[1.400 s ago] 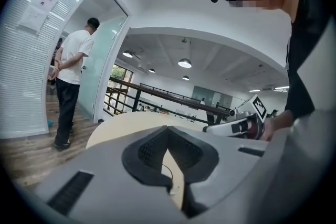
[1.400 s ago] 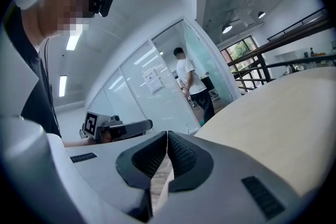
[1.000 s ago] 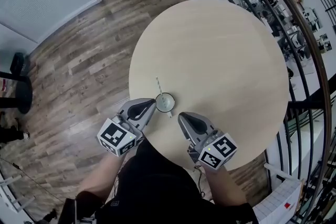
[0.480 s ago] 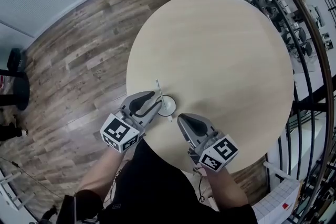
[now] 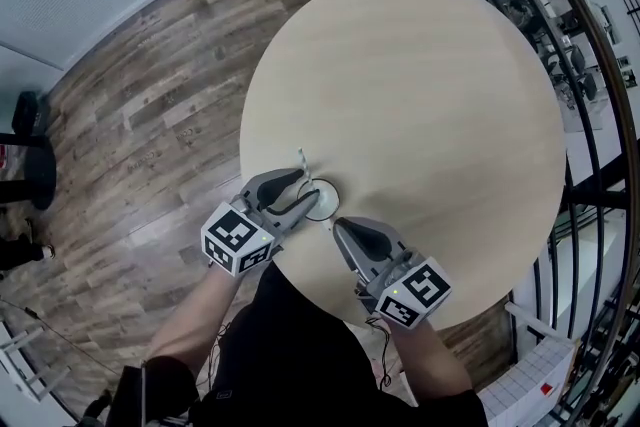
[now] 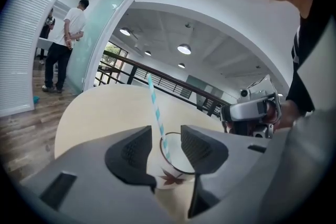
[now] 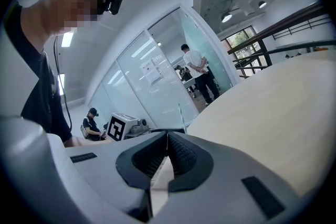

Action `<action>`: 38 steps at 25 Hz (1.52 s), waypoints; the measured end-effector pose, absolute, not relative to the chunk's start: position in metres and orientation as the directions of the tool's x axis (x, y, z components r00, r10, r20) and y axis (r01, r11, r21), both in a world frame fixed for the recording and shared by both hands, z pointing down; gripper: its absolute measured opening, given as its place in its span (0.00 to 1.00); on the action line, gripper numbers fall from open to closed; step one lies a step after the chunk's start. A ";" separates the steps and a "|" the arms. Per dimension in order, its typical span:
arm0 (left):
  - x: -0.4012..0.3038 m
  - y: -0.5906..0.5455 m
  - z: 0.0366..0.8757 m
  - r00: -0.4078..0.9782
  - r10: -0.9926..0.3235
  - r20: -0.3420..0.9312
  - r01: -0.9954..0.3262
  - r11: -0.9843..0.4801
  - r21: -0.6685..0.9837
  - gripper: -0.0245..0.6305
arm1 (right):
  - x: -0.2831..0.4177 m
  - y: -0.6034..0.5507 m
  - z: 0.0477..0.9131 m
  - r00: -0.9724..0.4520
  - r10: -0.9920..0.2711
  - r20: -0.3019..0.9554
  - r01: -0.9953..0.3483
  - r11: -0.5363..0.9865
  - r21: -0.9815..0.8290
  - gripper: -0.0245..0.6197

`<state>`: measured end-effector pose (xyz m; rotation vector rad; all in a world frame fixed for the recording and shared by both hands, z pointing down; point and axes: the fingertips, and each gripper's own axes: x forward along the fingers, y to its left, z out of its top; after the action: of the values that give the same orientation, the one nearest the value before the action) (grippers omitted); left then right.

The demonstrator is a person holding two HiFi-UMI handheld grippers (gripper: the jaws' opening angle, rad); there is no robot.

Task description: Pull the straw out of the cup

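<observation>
The left gripper (image 6: pixel 167 134) has its jaws opening, and they stand apart on either side of the paper cup (image 6: pixel 169 180) with the pads beside its wall but not, as far as the left gripper view shows, pressing on it. The right gripper (image 7: pixel 168 136) hangs just beside it, jaws together with nothing between them. The cup stands upright on the round table (image 5: pixel 420 95), close to the edge nearest the person, with the striped straw (image 6: pixel 154 99) in it. The likeliest trouble, I judge, is the cup itself. It looks light and thin-walled, so a hard squeeze from the left jaws could buckle it, while a loose or off-centre hold would let it slide or tip toward that near edge. A pull on the straw that goes sideways rather than along its length would lever the rim over, and the right jaws must part first or they will only knock the straw aside. The straw's long axis runs near upright but tilted – its lower end sits inside the cup against the rim, its free end points up and leans away from the person, toward the table's left side in the head view.
</observation>
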<state>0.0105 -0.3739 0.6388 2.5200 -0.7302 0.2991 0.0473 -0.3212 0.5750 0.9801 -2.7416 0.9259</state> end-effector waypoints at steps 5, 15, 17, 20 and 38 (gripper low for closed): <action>0.015 -0.375 0.646 0.846 -0.414 0.336 -0.527 -0.747 0.405 0.29 | 0.049 -0.317 0.579 -0.779 -0.560 0.282 -0.615 0.594 -0.519 0.07; 0.024 -0.382 0.641 0.859 -0.391 0.330 -0.502 -0.771 0.392 0.17 | 0.053 -0.314 0.582 -0.766 -0.574 0.289 -0.628 0.572 -0.528 0.07; 0.024 -0.382 0.638 0.861 -0.389 0.329 -0.498 -0.776 0.387 0.12 | 0.053 -0.313 0.581 -0.765 -0.576 0.288 -0.629 0.572 -0.527 0.07; 0.023 -0.380 0.635 0.865 -0.381 0.326 -0.490 -0.779 0.390 0.09 | 0.051 -0.314 0.578 -0.765 -0.577 0.284 -0.627 0.572 -0.529 0.07; 0.013 -0.375 0.583 0.854 -0.444 0.271 -0.519 -0.756 0.398 0.08 | 0.050 -0.314 0.531 -0.736 -0.630 0.249 -0.651 0.555 -0.518 0.07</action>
<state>0.0130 -0.3752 0.5831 2.5614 -0.7078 0.2198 0.0504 -0.3137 0.5308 1.1284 -2.7402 0.9345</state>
